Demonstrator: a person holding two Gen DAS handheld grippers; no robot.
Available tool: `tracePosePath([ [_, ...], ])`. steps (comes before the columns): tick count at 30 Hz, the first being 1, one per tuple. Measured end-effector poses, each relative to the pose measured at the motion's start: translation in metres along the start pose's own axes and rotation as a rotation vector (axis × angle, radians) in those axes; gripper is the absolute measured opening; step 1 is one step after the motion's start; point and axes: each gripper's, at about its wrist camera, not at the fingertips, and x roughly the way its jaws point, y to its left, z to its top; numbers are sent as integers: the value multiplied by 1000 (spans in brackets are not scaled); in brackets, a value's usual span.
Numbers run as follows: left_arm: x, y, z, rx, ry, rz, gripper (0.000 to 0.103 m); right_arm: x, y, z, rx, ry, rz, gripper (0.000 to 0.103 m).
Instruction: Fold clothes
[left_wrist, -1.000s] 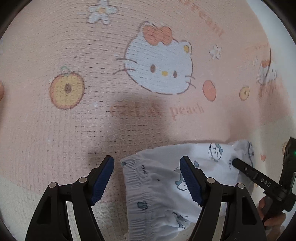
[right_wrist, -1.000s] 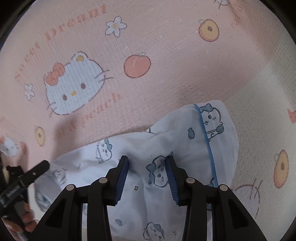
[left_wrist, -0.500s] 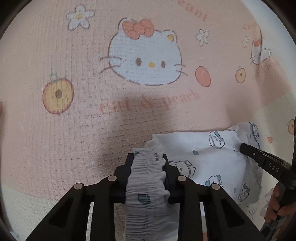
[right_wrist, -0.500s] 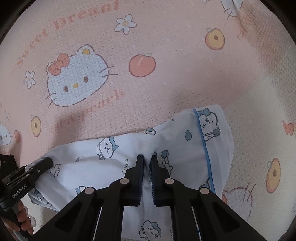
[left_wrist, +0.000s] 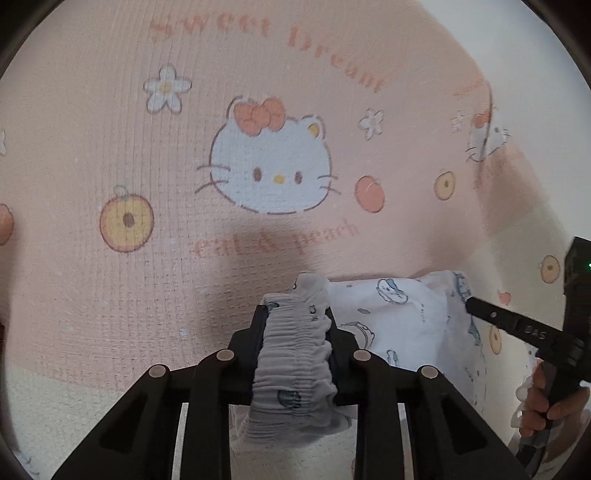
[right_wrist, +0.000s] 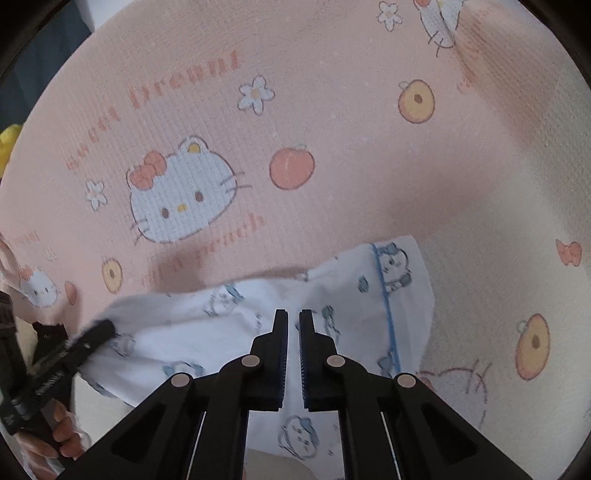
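Looking through your left wrist camera, you see one left gripper (left_wrist: 295, 328) with both black jaws clamped on the ruched elastic waistband (left_wrist: 293, 354) of one white garment (left_wrist: 402, 321), thin cotton printed with small blue cartoon animals. It lies bunched on one waffle-textured pink blanket (left_wrist: 110, 147) showing a cat face, round peaches and flowers. Your right hand (left_wrist: 546, 402) shows at the edge. In the right wrist view, your right gripper (right_wrist: 293, 325) has its jaws nearly together, pinching a fold of the same garment, whose blue-piped hem (right_wrist: 386, 306) lies flat beside it.
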Motion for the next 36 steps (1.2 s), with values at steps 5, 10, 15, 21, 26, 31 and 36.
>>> tracePosePath([
  [5,-26,-17,-16,78,-70,-26,23,-3,-4,-8,33,50,48,4],
  [10,-33,-21,-40,91,-99,-22,23,-10,-6,-15,94,99,153,4],
  [15,-37,-10,-56,4,-107,-66,23,-9,-8,-26,192,160,272,5],
  [21,-36,-3,-68,-42,-94,-90,23,2,1,-38,264,231,331,43],
  [26,-36,-8,-77,-32,-84,-109,23,7,10,-37,281,238,318,43],
  [31,-33,-15,-92,-19,-55,-119,23,13,13,-34,325,249,337,44],
  [36,-25,-17,-107,-17,-2,-128,23,25,20,-38,326,288,302,49],
])
